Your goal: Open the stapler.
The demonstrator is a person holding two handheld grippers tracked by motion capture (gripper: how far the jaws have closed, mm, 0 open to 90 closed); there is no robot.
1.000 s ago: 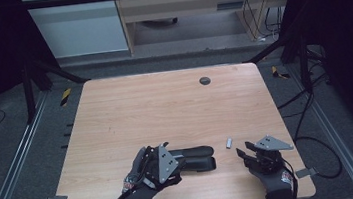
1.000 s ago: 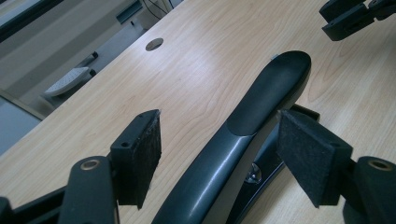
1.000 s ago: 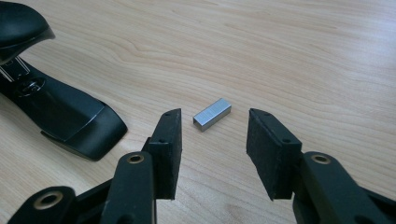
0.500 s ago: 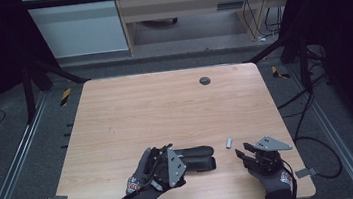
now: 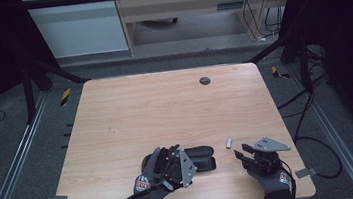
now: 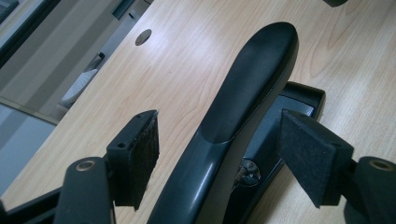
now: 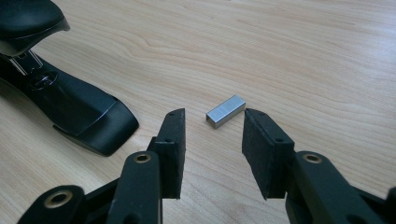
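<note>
Black plastic and steel, the stapler (image 5: 199,158) lies near the front edge of the desk (image 5: 165,111), its lid swung up off the base. Over the stapler's left end the left tool (image 6: 219,154) straddles the raised lid, jaws apart, one pad on each side and neither touching it. The lid looks stiff and smooth, likely slippery, so the narrower waist near the hinge seems the surest hold. Just right of the stapler a small silvery staple strip (image 7: 225,111) lies flat on the wood. Right of the stapler again, the right tool (image 7: 212,140) has its jaws apart, the strip near their tips. The strip is probably light and brittle; a gentle pinch across its long sides seems best.
</note>
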